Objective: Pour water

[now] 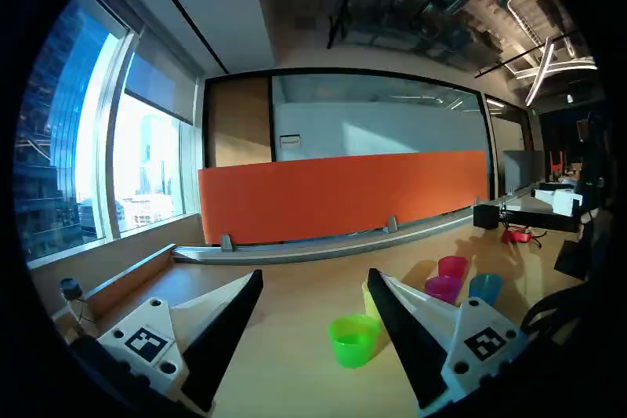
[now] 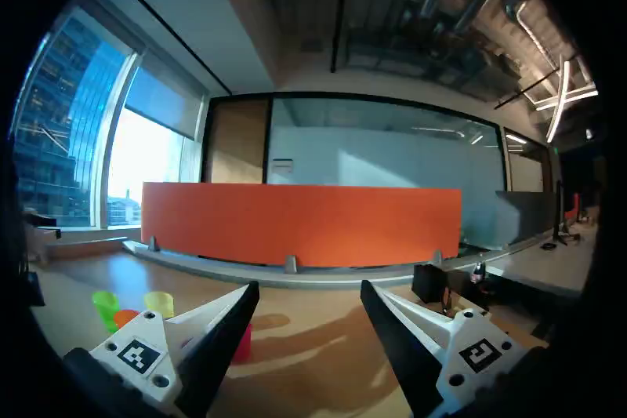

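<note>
In the left gripper view my left gripper (image 1: 313, 275) is open above the wooden table (image 1: 298, 292), nothing between its fingers. A bright green cup (image 1: 353, 339) stands just below the gap. A yellow cup (image 1: 367, 299) peeks out behind the right-hand finger. Further right stand two magenta cups (image 1: 447, 277) and a blue cup (image 1: 486, 287). In the right gripper view my right gripper (image 2: 308, 286) is also open and holds nothing. To its left sit a green cup (image 2: 104, 307), an orange cup (image 2: 125, 316) and a yellow cup (image 2: 159, 303). A pink cup (image 2: 244, 342) is half hidden behind the left-hand finger.
An orange divider panel (image 1: 345, 194) runs along the table's far edge. A black box (image 1: 486, 216), a red object (image 1: 517, 235) and cables lie at the right. A black box (image 2: 429, 283) and a small bottle (image 2: 478, 270) stand behind the right gripper. Windows line the left.
</note>
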